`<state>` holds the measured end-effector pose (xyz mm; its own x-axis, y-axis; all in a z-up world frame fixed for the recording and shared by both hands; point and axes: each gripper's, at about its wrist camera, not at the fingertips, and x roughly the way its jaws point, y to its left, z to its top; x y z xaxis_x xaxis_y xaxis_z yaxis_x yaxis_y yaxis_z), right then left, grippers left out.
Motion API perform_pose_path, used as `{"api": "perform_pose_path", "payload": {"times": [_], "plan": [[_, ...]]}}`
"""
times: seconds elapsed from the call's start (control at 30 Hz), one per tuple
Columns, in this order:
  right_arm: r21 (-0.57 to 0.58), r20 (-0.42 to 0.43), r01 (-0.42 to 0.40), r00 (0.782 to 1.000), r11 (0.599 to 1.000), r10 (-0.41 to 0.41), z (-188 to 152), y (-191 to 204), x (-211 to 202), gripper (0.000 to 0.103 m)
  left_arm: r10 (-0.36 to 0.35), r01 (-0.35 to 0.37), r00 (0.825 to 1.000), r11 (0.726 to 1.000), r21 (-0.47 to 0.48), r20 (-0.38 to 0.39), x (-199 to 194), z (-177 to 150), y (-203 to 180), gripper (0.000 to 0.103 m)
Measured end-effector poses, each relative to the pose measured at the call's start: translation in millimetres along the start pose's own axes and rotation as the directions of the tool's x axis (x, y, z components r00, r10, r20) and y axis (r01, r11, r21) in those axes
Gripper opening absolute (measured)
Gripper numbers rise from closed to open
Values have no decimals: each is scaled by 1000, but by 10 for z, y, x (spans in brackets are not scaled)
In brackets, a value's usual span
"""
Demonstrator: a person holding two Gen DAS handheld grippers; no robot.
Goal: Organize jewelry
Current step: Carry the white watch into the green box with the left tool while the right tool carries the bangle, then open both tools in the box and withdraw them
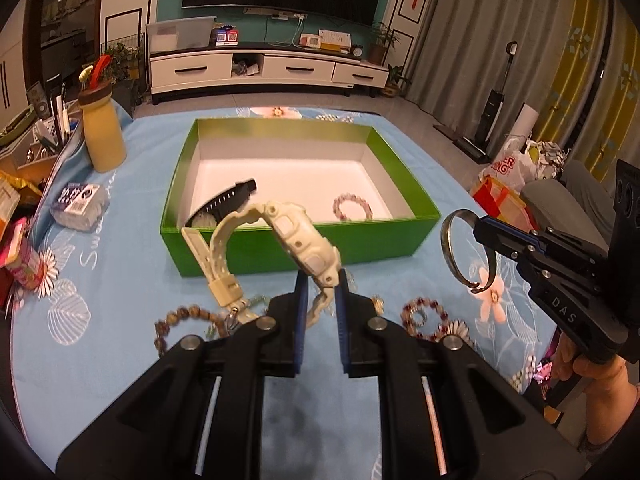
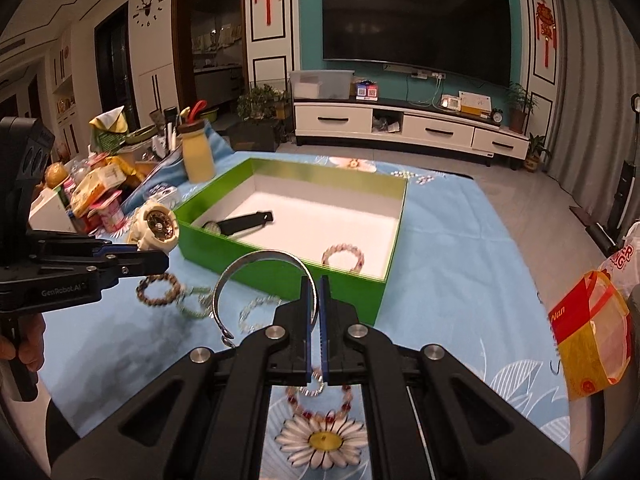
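My left gripper (image 1: pixel 322 284) is shut on a cream-white watch (image 1: pixel 288 232) and holds it above the cloth just in front of the green box (image 1: pixel 280 244). My right gripper (image 2: pixel 319 288) is shut on a silver bangle (image 2: pixel 256 268), held above the cloth at the box's near right side; it also shows in the left wrist view (image 1: pixel 466 252). The box (image 2: pixel 280 276) holds a black watch (image 1: pixel 224 202) and a pink bead bracelet (image 1: pixel 352 206). A brown bead bracelet (image 1: pixel 188 320) and a red bead bracelet (image 1: pixel 426 316) lie on the cloth.
A yellow bottle (image 1: pixel 102 132) and a small packet (image 1: pixel 78 204) stand left of the box. Snack boxes and clutter (image 2: pixel 92 196) crowd the table's left edge. A red and yellow bag (image 2: pixel 592 328) sits at the right edge. Thin chain bracelets (image 2: pixel 256 312) lie on the blue cloth.
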<state>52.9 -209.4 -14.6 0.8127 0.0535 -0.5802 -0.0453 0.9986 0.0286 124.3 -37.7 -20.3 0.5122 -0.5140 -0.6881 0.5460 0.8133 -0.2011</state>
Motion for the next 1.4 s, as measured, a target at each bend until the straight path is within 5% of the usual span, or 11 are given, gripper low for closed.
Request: {"api": "perform_pose_path", "payload": {"times": [0.47, 1.0, 1.03, 1.1, 1.17, 1.4], "plan": [[28, -28, 20, 999, 999, -19, 512, -268, 733, 3, -22, 22, 998, 1000, -8, -52, 764, 715, 184, 16], [-23, -162, 153, 975, 988, -155, 773, -462, 1737, 5, 16, -13, 985, 1000, 19, -173, 1607, 955, 154, 16], [-18, -174, 155, 972, 988, -155, 776, -472, 1768, 7, 17, -14, 985, 1000, 20, -170, 1587, 960, 159, 20], [12, -171, 159, 973, 987, -155, 774, -528, 1755, 21, 12, -9, 988, 1000, 20, -151, 1486, 956, 161, 52], [40, -148, 153, 978, 987, -145, 770, -579, 1671, 32, 33, -29, 993, 999, 30, -115, 1325, 942, 177, 59], [119, -82, 99, 993, 988, -90, 614, -755, 1055, 36, 70, -70, 997, 997, -11, -19, 647, 763, 342, 85]]}}
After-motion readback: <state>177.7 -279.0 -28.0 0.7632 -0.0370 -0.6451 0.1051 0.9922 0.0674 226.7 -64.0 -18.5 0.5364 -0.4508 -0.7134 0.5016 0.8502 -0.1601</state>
